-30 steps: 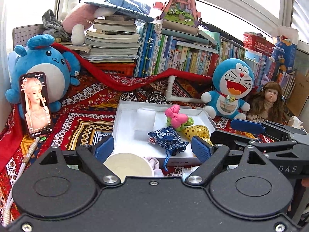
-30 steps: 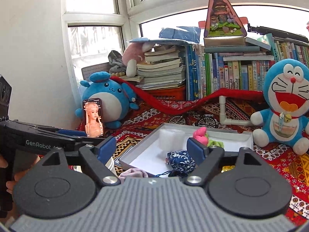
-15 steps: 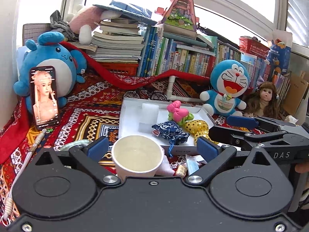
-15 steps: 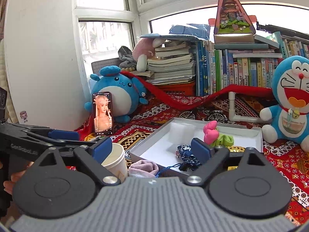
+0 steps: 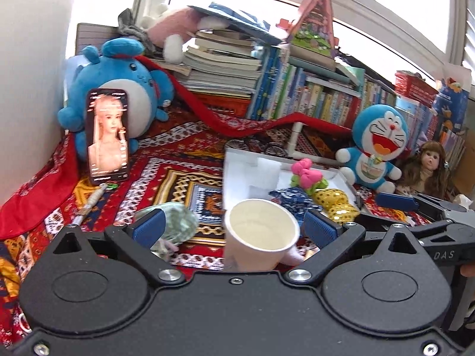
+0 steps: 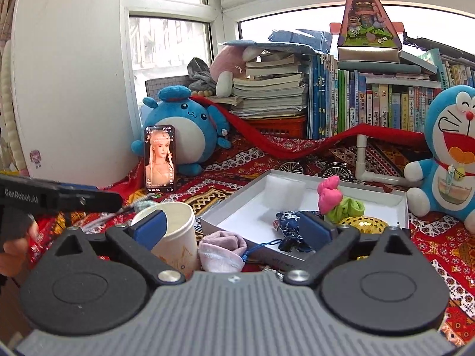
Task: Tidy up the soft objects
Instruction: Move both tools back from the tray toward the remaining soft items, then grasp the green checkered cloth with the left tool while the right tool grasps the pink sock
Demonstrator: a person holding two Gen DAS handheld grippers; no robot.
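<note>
In the left wrist view my left gripper (image 5: 234,227) is open, with a white paper cup (image 5: 261,234) standing between its fingers, near the right pad and untouched. A pale green soft bundle (image 5: 175,222) lies behind the left pad. The white box (image 5: 234,160) holds a pink-and-green plush (image 5: 305,175), a blue patterned pouch (image 5: 294,198) and gold sequin pieces (image 5: 332,200). My right gripper (image 6: 233,230) has its jaws opening, and a lilac soft pouch (image 6: 221,250) and the cup (image 6: 175,234) sit loose between them. The blue pouch (image 6: 289,219) lies in the box (image 6: 297,176).
A phone (image 5: 108,136) leans on a round blue plush (image 5: 118,83). A blue cat plush (image 5: 377,145) and a doll (image 5: 427,166) sit at the right. Stacked books (image 5: 225,68) line the back. The left gripper (image 6: 59,197) and a hand (image 6: 14,249) show at the left.
Both pairs of jaws have spread wider. The left view has drawn back and shifted left, bringing the cup and the green bundle between the fingers. The right view has changed little.
</note>
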